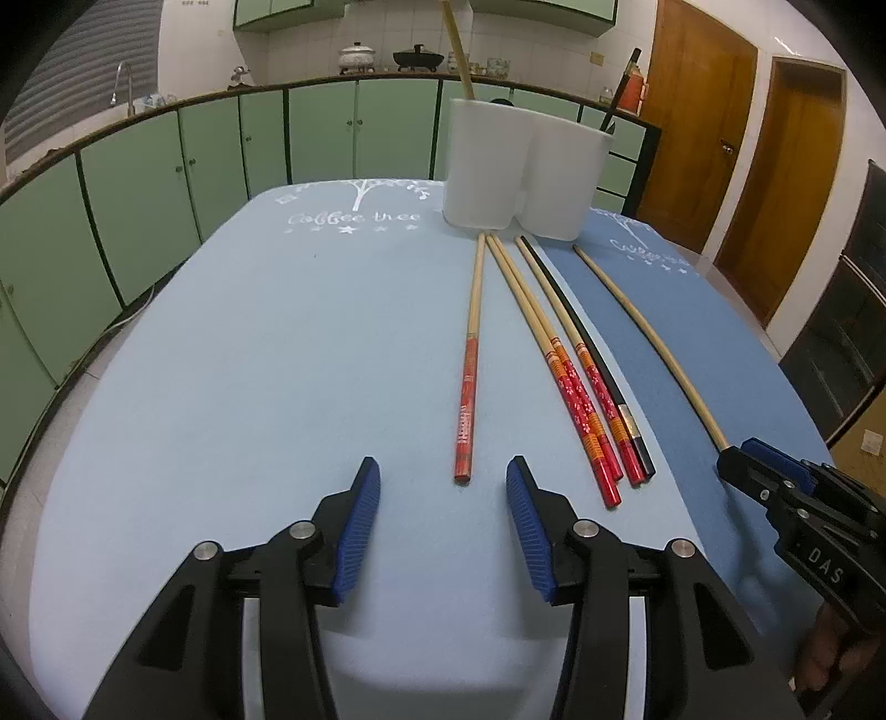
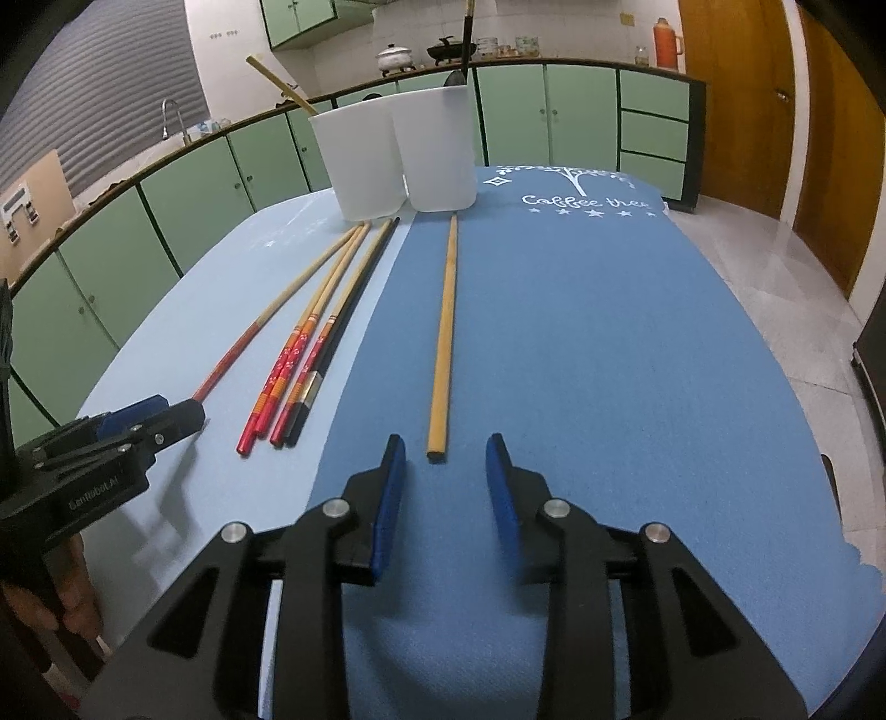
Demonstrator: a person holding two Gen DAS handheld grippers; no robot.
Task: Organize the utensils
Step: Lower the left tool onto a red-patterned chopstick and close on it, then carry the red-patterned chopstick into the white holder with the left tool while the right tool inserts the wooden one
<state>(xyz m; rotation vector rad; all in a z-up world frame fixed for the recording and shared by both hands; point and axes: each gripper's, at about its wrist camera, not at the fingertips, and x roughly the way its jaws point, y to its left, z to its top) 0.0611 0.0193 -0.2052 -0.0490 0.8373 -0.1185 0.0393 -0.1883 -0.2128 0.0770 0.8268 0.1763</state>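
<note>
Several chopsticks lie on the table, pointing toward a white two-part holder. A lone red-handled chopstick lies leftmost, then a cluster of red-patterned chopsticks with a black one. A plain bamboo chopstick lies apart on the dark blue mat. One bamboo stick and one black stick stand in the holder. My left gripper is open, just short of the red-handled chopstick's end. My right gripper is open, its fingers either side of the bamboo chopstick's near end.
A light blue mat and a dark blue mat cover the table. Green cabinets and a counter with pots run behind. Wooden doors stand at the right. The table edge drops to a tiled floor on the right.
</note>
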